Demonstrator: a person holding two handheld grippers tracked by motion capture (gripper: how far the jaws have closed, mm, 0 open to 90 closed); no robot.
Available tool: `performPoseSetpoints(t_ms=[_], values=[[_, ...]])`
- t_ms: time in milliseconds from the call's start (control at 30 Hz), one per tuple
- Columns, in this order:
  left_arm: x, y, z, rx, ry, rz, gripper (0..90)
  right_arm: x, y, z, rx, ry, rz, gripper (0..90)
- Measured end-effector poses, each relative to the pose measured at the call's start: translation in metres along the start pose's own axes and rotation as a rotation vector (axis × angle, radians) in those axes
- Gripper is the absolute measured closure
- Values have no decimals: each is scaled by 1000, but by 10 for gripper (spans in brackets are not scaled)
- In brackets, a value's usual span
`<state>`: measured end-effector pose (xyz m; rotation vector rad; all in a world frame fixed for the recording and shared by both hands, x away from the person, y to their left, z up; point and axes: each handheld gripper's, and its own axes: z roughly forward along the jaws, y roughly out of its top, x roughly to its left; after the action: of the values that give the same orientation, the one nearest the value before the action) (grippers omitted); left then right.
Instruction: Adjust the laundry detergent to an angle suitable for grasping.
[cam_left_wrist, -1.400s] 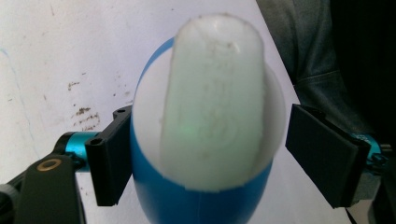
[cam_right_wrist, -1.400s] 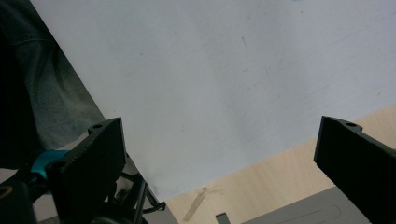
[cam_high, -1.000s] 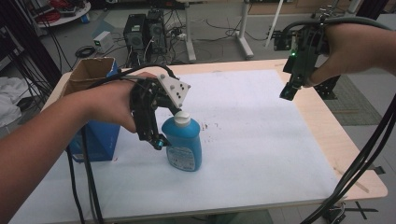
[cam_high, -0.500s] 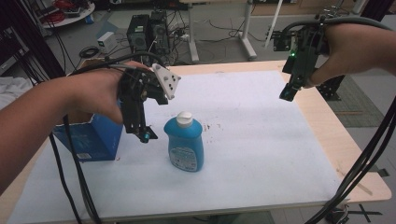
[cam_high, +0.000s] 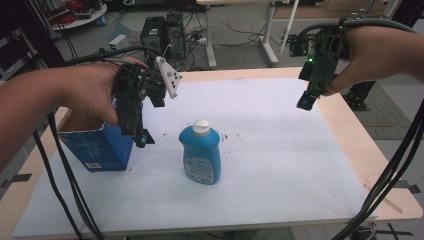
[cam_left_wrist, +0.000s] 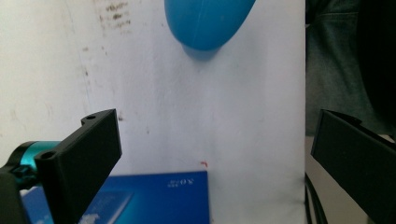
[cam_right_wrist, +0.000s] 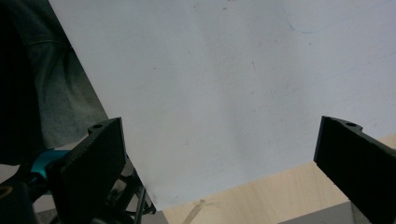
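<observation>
A: Entry. Blue dish-soap bottle (cam_high: 200, 155) stands upright on the white-covered surface (cam_high: 280, 150), slightly left of centre, white cap (cam_high: 201, 128) on top. Open blue carton (cam_high: 95, 145) sits at its 9 o'clock, apart from it.

B: Left hand-held gripper (cam_high: 140, 139)?

A: At the bottle's 10 o'clock, between bottle and carton, pointing down, touching neither. Its jaws have just been opening and now stand spread wide with nothing between them; the left gripper view confirms a bare gap, with the bottle's rounded blue body (cam_left_wrist: 205, 21) at 12 o'clock and the carton's edge (cam_left_wrist: 154, 196) below.

B: Right one?

A: Right hand-held gripper (cam_high: 306, 100) hangs well off at the bottle's 2 o'clock, above the far right of the surface. Jaws spread, empty; beyond them, only white cover and a bare wooden edge (cam_right_wrist: 261, 196).

B: Handling notes for the bottle?

A: My judgement: plastic, moderately heavy if full, walls that give a little under pressure. Smooth and likely slippery on the label (cam_high: 200, 167). The body is flat front to back, so pinch across the two broad faces, above the middle, or at the narrower shoulder below the cap. Taken too high, it may swing; squeezed hard, it could slip out.

B: Fragile?

A: Not very. Tipping is the main risk.
</observation>
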<state>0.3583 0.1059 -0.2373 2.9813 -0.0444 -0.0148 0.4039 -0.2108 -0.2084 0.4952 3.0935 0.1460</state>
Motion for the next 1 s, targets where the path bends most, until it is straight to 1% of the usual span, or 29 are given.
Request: performPoseSetpoints(t_ms=[67,100,167,200,233,267,300,333,400,433,567,600,667,700,733,767,867,900,933,1000], values=[[1,-2,-3,14,-12,-24,16,1,1,0,-4,6,-8,15],[2,-3,-5,23,-15,-40,16,1,2,-1,-4,9,-11,14],[5,-4,-7,39,-34,-72,17,1,4,-1,-2,12,-26,14],[7,-5,-8,40,-45,-98,17,0,5,0,-2,11,-30,14],[8,-5,-8,43,-52,-105,17,0,7,0,-4,13,-42,14],[9,-5,-8,50,-51,-107,17,1,8,0,-3,13,-42,14],[9,-5,-8,51,-43,-110,17,1,10,1,-4,16,-54,14],[10,-5,-8,52,-47,-110,17,1,12,2,-4,16,-66,14],[13,-5,-8,55,-54,-117,17,2,16,3,2,23,-70,14],[14,-4,-8,59,-54,-116,17,1,19,4,8,23,-80,14],[19,-5,-7,60,-40,-116,17,-1,30,7,17,30,-103,14],[21,-5,-7,59,-31,-120,17,-1,34,7,20,30,-103,14],[24,-6,-5,62,-36,-124,17,-3,40,9,22,32,-114,14],[26,-6,-5,66,-31,-123,17,-5,45,10,20,33,-122,15],[27,-6,-4,67,-33,-128,17,-5,47,11,22,33,-121,14],[29,-7,-2,61,-36,-139,17,-6,51,13,23,34,-131,14],[34,-7,0,65,-37,-142,17,-9,62,21,33,40,-154,14],[36,-7,0,64,-35,-141,17,-10,65,24,37,42,-171,14],[38,-8,0,65,-40,-144,17,-9,68,26,42,42,-167,14],[41,-8,1,66,-42,-152,17,-10,74,32,58,39,-186,14]])
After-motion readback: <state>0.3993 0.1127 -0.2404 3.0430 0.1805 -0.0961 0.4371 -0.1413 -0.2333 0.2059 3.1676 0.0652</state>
